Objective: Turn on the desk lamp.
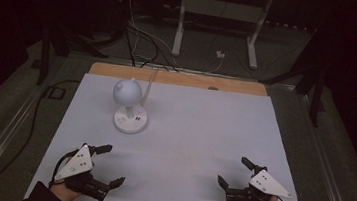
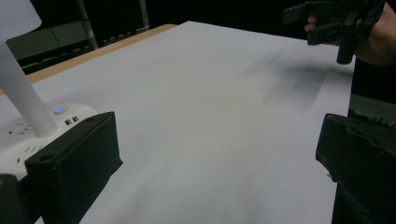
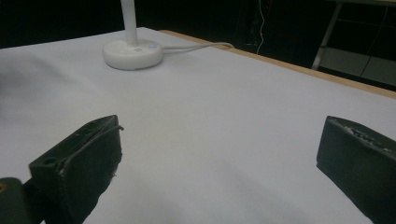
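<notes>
the room is dark, with cables on the floor [image 1: 137, 41] and a white metal frame [image 1: 220, 14] standing at twelve o'clock beyond the table. the table [image 1: 203, 133] itself is covered by a pale white sheet, and a strip of its wooden edge [image 1: 179, 78] shows along the far side.

the largest thing on the sheet is a small white desk lamp [image 1: 129, 106], sitting toward ten o'clock from the middle of the table. it has a round flat base with socket slots and a little blue light on top, a slim white stem rising from the base, and a rounded ball-like shade tipped over it. a white cord [image 1: 151, 77] runs from the base off the far edge at twelve o'clock. in the left gripper view the base [image 2: 28, 135] and stem show just behind the left-hand jaw, with the blue dot lit; in the right gripper view the base [image 3: 133, 53] sits well off at eleven o'clock with its cord trailing to the right.

the left gripper [image 1: 111, 165], held in a hand at seven o'clock on the table, has its jaws spread wide with nothing between them; the lamp lies at about one o'clock from it, near but not touching. the right gripper [image 1: 234, 173], held at five o'clock, also has its jaws wide apart over bare sheet; the lamp lies at about ten o'clock from it, well apart. the right gripper also shows far off in the left gripper view [image 2: 336, 23], at one o'clock.
</notes>
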`<state>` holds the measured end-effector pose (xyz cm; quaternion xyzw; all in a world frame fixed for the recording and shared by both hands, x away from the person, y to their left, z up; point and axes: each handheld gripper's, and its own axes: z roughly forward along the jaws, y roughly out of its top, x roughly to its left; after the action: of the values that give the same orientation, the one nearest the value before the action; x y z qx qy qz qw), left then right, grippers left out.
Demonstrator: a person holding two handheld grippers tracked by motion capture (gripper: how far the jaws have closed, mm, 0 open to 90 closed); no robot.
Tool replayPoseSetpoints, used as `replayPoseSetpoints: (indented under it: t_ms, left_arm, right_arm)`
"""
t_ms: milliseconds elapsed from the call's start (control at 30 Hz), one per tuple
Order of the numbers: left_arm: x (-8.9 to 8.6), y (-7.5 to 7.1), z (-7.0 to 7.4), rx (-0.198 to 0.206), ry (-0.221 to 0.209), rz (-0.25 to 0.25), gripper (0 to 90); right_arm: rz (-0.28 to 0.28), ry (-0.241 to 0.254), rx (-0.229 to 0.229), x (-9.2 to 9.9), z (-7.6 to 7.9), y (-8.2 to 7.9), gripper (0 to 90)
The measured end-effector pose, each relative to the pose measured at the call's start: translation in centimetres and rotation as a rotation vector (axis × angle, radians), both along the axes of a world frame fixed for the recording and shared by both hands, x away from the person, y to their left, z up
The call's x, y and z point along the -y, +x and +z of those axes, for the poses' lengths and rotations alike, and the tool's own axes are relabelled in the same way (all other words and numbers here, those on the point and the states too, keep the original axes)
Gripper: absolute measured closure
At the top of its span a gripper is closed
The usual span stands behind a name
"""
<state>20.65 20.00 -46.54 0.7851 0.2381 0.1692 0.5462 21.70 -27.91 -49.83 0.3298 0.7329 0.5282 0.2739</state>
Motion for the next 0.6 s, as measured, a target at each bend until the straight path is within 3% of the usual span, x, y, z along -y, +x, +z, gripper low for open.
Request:
replayPoseSetpoints:
  t_ms: [367,600]
  left_arm:
    - [0.5,0.9,1.4,0.019,-0.014,-0.002,0.4]
    - [0.8,2.1,2.1,0.007,-0.022,0.037,0.4]
  right_arm:
    - [0.0,0.008,0.003,0.1,0.1,-0.1,0.0]
    - [0.001,0.011,0.001,0.1,0.1,-0.1,0.0]
